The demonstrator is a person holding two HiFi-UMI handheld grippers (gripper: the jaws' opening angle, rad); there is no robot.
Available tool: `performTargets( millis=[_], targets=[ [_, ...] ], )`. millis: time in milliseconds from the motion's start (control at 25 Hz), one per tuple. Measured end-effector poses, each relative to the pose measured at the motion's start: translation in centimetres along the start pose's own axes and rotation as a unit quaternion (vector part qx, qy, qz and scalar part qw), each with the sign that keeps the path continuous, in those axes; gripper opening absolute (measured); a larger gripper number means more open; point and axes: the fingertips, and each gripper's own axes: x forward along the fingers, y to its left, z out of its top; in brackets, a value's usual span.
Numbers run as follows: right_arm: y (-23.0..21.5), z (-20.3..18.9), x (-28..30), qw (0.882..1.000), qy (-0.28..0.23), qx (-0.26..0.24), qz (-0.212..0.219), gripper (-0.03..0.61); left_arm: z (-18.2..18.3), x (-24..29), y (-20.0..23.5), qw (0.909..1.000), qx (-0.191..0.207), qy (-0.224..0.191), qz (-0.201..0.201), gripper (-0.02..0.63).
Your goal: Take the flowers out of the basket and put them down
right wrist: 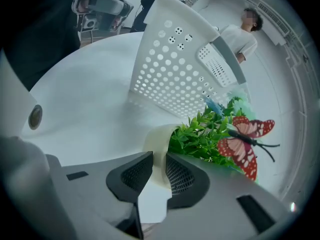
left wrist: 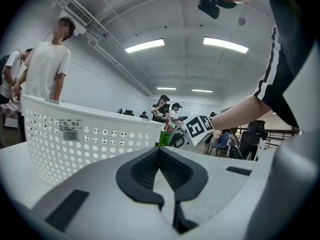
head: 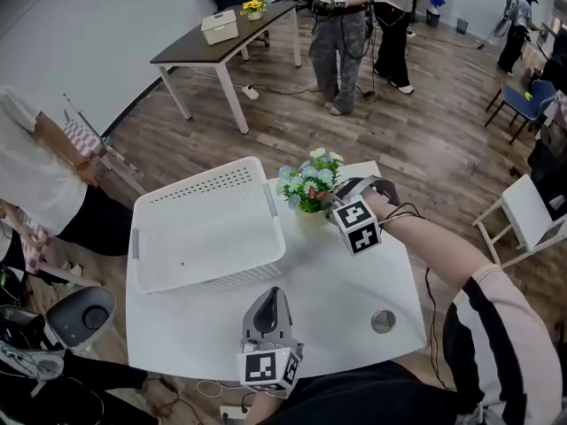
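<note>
1. Right of the basket [head: 205, 228], on the table [head: 345, 282]: flowers [head: 309, 181] are standing in a pot [right wrist: 156, 143], which the right gripper [right wrist: 159, 166] is pinching.
2. Left gripper [left wrist: 160, 154]: jaws are pressing together on nothing, near table edge.
3. Step, judged: setting down is finishing; the next move is calling for spreading the right jaws and backing off.
4. Only the right gripper view is showing a red butterfly [right wrist: 247, 144].

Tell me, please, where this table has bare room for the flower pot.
Bare table lies between the basket, the metal disc and the left hand-held gripper. The far edge is crowded: the flower pot, in the right hand-held gripper, is beside the basket.
</note>
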Motion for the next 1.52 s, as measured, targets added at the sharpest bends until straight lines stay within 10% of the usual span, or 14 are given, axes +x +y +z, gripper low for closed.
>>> performTargets(
  millis=[680,1000,1240,1520],
  targets=[
    [2.3,0.8,1.7,1.000,-0.030,0.009,0.004,0.092,0.1,0.7,-0.5,0.9999,0.003,0.010,0.012,0.000],
    [0.2,2.1,-0.7,0.983,-0.119,0.098,-0.103,0.097,0.7,1.5,-1.6,0.9999,0.010,0.005,0.009,0.000],
    [-1.4,2.0,-5.8,0.936,-0.191,0.214,-0.203,0.097,1.0,1.9,-2.9,0.9998,0.017,-0.004,0.004,0.000],
    [-1.3,2.5,-13.9,0.818,-0.321,0.388,-0.279,0.095,2.1,2.8,-4.4,0.9997,0.020,-0.017,0.002,0.000]
  ],
)
